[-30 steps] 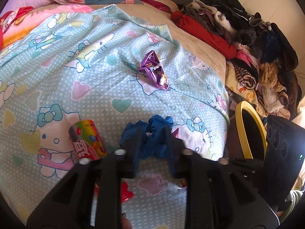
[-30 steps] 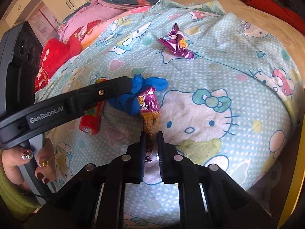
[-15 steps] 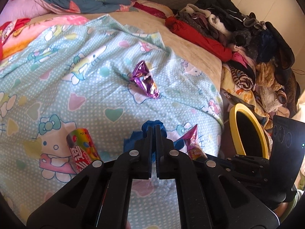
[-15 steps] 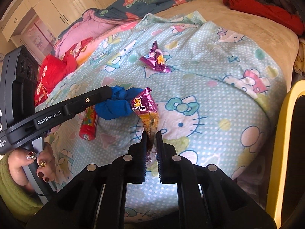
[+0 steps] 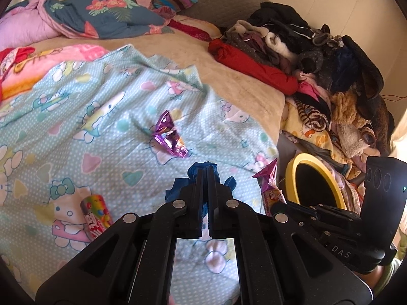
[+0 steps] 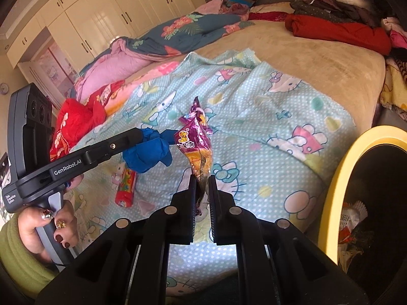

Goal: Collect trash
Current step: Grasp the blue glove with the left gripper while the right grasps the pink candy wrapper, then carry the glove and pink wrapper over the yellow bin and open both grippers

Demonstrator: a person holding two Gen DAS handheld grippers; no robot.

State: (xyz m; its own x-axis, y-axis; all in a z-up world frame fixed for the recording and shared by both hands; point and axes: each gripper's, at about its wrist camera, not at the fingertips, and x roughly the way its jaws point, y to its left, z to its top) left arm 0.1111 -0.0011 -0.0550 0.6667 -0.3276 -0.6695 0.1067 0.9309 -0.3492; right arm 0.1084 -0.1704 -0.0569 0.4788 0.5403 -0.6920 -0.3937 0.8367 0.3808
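Note:
My left gripper [image 5: 206, 169] is shut on a crumpled blue wad [image 5: 175, 190], which hangs clear of the bed; the right wrist view shows the same wad [image 6: 147, 152] at the left finger's tip. My right gripper [image 6: 202, 178] is shut on the lower end of a purple snack bag [image 6: 195, 147], held upright above the sheet. That bag [image 5: 271, 190] appears at the right in the left wrist view. A second purple wrapper [image 5: 169, 137] lies on the light blue cartoon sheet [image 5: 76, 127]. A colourful candy tube [image 5: 96, 214] lies at the near left.
A yellow-rimmed black bin [image 6: 338, 178] stands at the bed's right edge, with some trash [image 6: 353, 218] inside. A heap of clothes [image 5: 330, 76] covers the far right of the bed. Quilts [image 5: 101, 15] are bunched at the headboard end. White wardrobes [image 6: 101, 12] stand behind.
The left gripper's jaws closed on the blue wad and lifted it. The right gripper rose with the snack bag and swung right, bringing the bin further into view.

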